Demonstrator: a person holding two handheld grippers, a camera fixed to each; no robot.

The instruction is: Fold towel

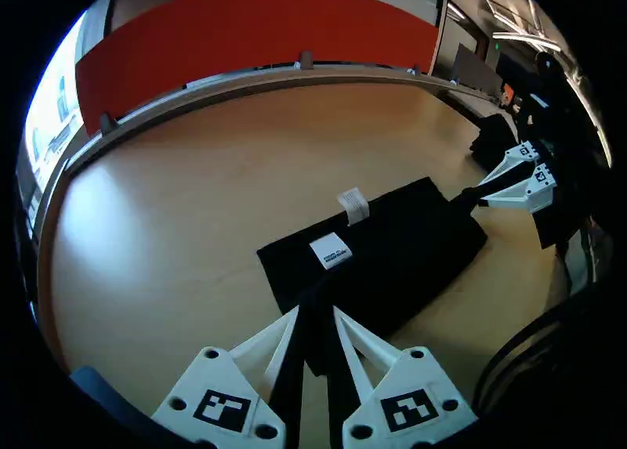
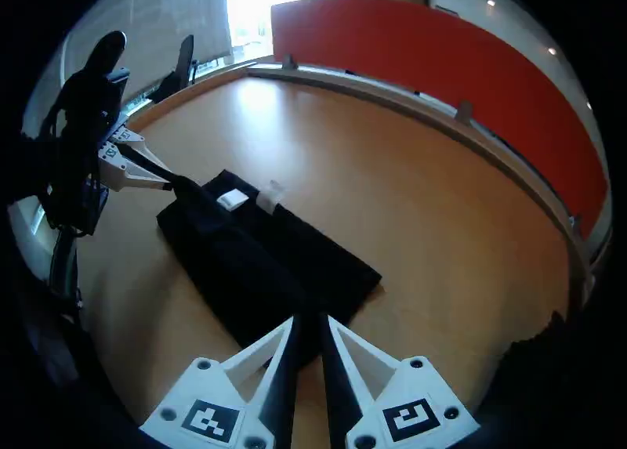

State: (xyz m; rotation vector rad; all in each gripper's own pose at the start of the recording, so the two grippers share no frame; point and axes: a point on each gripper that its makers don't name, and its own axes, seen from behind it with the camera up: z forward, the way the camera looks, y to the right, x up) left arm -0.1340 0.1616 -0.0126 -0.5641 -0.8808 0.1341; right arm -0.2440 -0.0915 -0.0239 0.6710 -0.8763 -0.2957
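A black towel (image 1: 392, 253) lay folded into a long, flat strip on the pale wooden table (image 1: 196, 182), on the open side of the red divider panel (image 1: 251, 34) and well apart from it. Two white tags (image 1: 331, 251) sat on the towel's top layer, toward the end nearer the left gripper; one lay flat, the other stood up at the edge facing the panel.

The left gripper (image 1: 316, 316) met the towel at the edge turned away from the panel. Its fingers were drawn narrow, with black cloth pinched between them. The right gripper (image 2: 311, 324) had hold of the opposite end of the strip, again on the side away from the panel, and its fingers were just as close together with the corner of the cloth clamped between them.

In the right gripper view the left gripper showed farther off, tips closed on the towel's far corner, held by a person in dark clothing. The left gripper view showed the right gripper likewise gripping its own end.
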